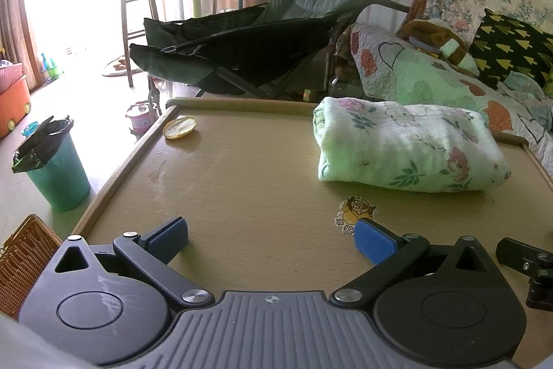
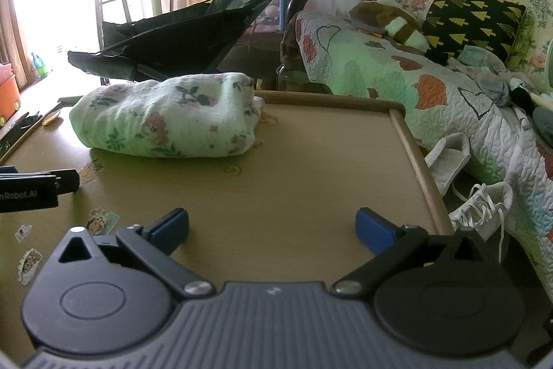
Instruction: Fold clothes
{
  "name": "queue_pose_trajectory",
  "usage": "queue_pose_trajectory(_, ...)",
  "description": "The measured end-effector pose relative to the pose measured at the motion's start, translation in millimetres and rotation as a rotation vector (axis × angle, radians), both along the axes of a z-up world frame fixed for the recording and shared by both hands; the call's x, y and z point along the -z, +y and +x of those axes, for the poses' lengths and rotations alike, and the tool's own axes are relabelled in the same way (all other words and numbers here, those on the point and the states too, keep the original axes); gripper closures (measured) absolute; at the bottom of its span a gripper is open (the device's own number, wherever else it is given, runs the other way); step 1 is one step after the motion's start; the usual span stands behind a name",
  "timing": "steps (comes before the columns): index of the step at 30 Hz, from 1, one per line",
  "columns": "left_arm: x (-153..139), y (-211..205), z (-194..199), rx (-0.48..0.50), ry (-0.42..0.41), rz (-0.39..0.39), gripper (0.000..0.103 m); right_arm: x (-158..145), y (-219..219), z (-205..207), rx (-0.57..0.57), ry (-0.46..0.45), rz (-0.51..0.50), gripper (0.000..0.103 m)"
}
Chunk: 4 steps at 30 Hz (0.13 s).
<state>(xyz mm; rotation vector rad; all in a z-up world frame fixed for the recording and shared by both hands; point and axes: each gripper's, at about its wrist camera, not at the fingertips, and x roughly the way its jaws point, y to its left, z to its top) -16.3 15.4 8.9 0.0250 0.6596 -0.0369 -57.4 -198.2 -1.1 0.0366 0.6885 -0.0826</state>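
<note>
Left claw (image 1: pixel 271 239) spread wide — blue pads (image 1: pixel 375 241) far apart, nothing between them but bare wood. Tilted downward toward the counter (image 1: pixel 242 182), hovering low over its near edge. Right claw (image 2: pixel 272 229) likewise released, jaws splayed to full width, empty, angled down at the same slant over the counter's right half. Seen side by side: a black part of the right claw poking in at the right edge of the left wrist view, the left claw's black body showing at the left edge of the right wrist view.

Folded cloth (image 1: pixel 411 147) — white with pink flowers and green leaves — lying as a thick, rounded bundle on the far right part of the counter, well ahead of both claws and touched by neither. From the right wrist view, same bundle (image 2: pixel 169 116) up and to the left of the open jaws, its far end near the counter's raised back rim.

Cartoon sticker (image 1: pixel 356 213) on the wood just beyond the left claw's right pad, between it and the cloth. Small yellow round thing (image 1: pixel 179 127) at the far left corner. Green bin (image 1: pixel 57 172) with a black liner on the floor left of the counter. Quilted sofa (image 2: pixel 432 85) to the right, white shoes (image 2: pixel 480 206) on the floor beside it, dark reclining chair (image 1: pixel 242 51) behind.
</note>
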Motion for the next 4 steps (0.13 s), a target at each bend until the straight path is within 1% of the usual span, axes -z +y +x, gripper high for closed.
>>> queue_pose_trajectory(4,-1.0,2.9,2.7,0.003,0.001,-0.001,0.0,-0.7,-0.7,0.6,0.0,0.001,0.0,0.0)
